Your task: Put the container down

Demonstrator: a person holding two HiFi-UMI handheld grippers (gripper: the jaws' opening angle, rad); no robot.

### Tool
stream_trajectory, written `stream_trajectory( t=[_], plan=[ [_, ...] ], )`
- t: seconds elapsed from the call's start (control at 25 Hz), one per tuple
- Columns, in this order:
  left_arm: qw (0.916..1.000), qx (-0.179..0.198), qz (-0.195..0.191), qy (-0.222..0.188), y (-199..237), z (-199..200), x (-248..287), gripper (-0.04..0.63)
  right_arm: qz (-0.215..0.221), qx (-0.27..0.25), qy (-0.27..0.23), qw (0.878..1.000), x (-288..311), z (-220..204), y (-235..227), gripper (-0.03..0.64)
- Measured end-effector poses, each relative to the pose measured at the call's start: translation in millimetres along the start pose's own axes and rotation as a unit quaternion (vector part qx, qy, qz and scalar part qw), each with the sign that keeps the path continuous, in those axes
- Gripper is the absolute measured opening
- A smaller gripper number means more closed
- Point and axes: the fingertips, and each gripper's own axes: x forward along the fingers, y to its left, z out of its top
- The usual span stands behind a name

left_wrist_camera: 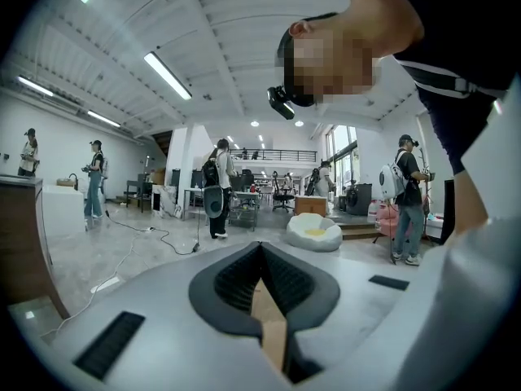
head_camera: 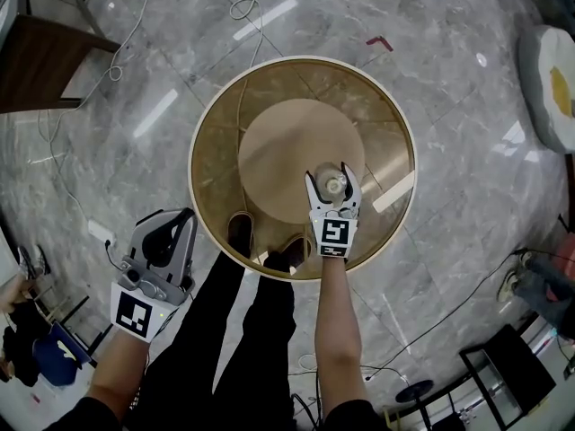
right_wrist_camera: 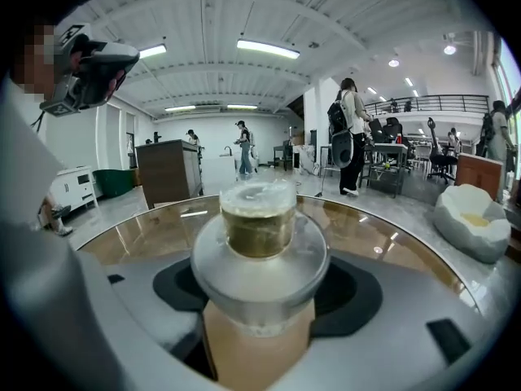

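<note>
A clear lidded container [head_camera: 335, 185] with a gold-coloured band [right_wrist_camera: 260, 222] is between the jaws of my right gripper [head_camera: 332, 181], which is shut on it. It is over the round glass table [head_camera: 269, 88], right of the table's tan centre disc [head_camera: 278, 151]. In the right gripper view the container fills the gap of the right gripper [right_wrist_camera: 260, 296], with the glass tabletop [right_wrist_camera: 146, 239] stretching beyond. Whether the container touches the glass is unclear. My left gripper [head_camera: 180, 219] is off the table at lower left, shut and empty; its jaws [left_wrist_camera: 262, 271] point out into the room.
A wooden cabinet [head_camera: 36, 61] stands at upper left, and cables [head_camera: 117, 61] trail over the marble floor. A white beanbag [head_camera: 550, 88] lies at the right edge. The person's legs and shoes [head_camera: 269, 250] are at the table's near rim. Several people [left_wrist_camera: 218, 187] stand farther off.
</note>
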Motion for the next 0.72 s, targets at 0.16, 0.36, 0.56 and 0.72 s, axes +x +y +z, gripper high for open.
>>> stream_trajectory(
  t=[0.16,0.36,0.56,0.72],
  plan=[
    [1.0,-0.004,-0.002,0.007,-2.4,-3.2,3.8,0.025,-0.007,-0.011,0.019,1.0,6.5,-3.2,-1.9,0.344],
    [1.0,-0.004,0.0,0.006,-2.2,-2.0,7.2,0.025,-0.007,-0.013,0.029,0.999,9.1,-6.0,-0.9,0.344],
    [0.9999,-0.009,-0.002,0.008,-3.9,-1.0,6.9,0.025,-0.006,-0.014,0.03,0.999,8.1,-6.1,-1.0,0.344],
    [0.9999,-0.008,-0.006,0.011,-8.7,-1.0,5.4,0.025,-0.006,-0.014,0.027,1.0,8.7,-5.0,-0.7,0.344]
  ],
)
